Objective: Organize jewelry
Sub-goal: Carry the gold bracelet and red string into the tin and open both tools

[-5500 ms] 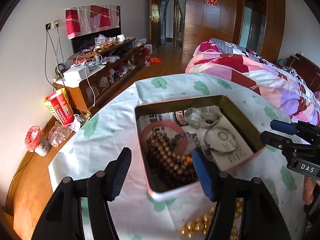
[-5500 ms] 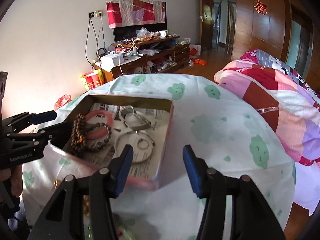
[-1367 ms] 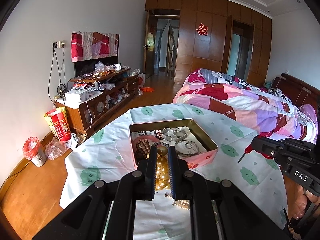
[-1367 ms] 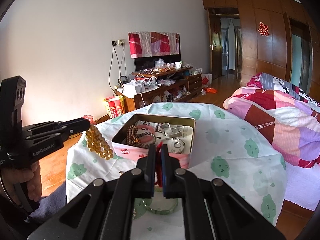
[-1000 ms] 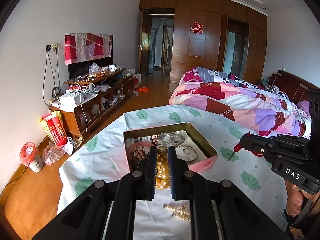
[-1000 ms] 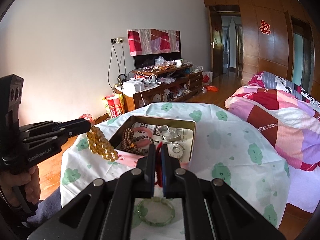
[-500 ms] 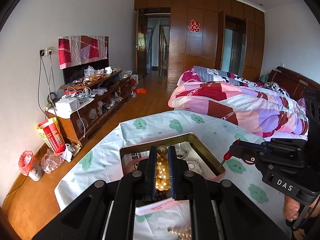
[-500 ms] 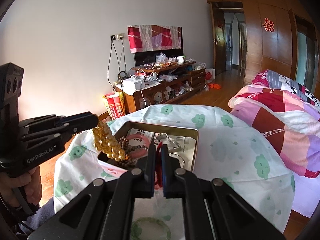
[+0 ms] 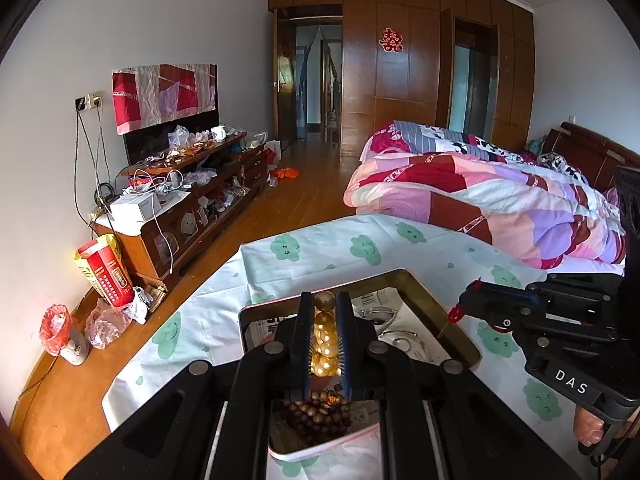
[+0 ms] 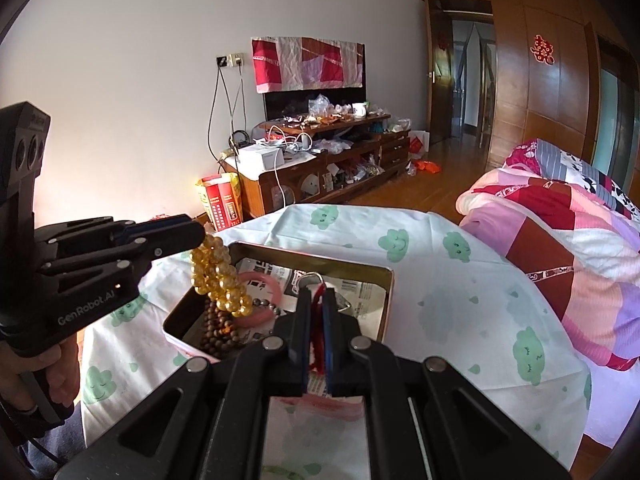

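Note:
My left gripper (image 9: 325, 305) is shut on a string of amber beads (image 9: 325, 346). In the right wrist view that left gripper (image 10: 198, 236) comes in from the left, and the amber beads (image 10: 219, 280) hang over the near left corner of the open tin box (image 10: 312, 254). My right gripper (image 10: 316, 298) is shut on a red cord (image 10: 318, 322) above the tin's near side. In the left wrist view the right gripper (image 9: 464, 309) hovers at the tin box's (image 9: 440, 300) right rim. Inside lie brown wooden beads (image 9: 316, 416), a pink bangle (image 10: 260, 280) and silver bangles (image 9: 396, 338).
The tin stands on a round table under a white cloth with green clouds (image 9: 320, 248). A bed with a patchwork quilt (image 9: 480, 188) lies close on the right. A cluttered wooden cabinet (image 9: 180, 200) stands along the left wall. A hand (image 10: 36, 376) holds the left gripper's handle.
Both grippers have moved forward over the tin, each still shut on its piece. The amber beads went from beside the tin to hanging above it.

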Motion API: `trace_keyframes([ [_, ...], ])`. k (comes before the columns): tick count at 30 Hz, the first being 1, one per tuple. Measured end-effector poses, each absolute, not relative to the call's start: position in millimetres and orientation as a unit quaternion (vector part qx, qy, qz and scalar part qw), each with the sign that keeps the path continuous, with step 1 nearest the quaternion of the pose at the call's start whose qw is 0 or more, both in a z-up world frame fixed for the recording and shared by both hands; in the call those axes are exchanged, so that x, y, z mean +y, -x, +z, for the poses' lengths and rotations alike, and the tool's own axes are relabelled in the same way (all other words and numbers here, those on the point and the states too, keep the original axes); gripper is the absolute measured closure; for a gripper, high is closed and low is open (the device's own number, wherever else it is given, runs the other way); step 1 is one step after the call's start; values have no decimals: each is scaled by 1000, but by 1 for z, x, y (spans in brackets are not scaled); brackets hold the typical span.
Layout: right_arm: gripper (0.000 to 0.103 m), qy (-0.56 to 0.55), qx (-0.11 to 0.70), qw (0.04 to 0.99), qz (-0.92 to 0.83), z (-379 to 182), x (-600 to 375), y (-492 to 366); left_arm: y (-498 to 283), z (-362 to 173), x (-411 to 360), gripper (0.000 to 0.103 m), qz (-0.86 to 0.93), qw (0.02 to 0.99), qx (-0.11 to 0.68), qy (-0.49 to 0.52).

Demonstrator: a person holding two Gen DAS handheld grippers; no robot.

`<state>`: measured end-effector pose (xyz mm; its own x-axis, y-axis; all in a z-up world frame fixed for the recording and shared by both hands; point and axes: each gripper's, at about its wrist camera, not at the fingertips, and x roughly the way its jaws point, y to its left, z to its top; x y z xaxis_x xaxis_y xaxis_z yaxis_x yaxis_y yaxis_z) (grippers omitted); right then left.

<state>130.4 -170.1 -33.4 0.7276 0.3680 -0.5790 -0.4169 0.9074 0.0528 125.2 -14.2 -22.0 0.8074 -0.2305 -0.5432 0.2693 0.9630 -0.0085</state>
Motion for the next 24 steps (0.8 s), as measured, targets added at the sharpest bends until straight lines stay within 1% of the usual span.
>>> trace_keyframes([
  [24, 96, 47, 324, 922, 207, -54, -154, -159, -151, -41, -12, 93, -115, 944, 306, -39],
])
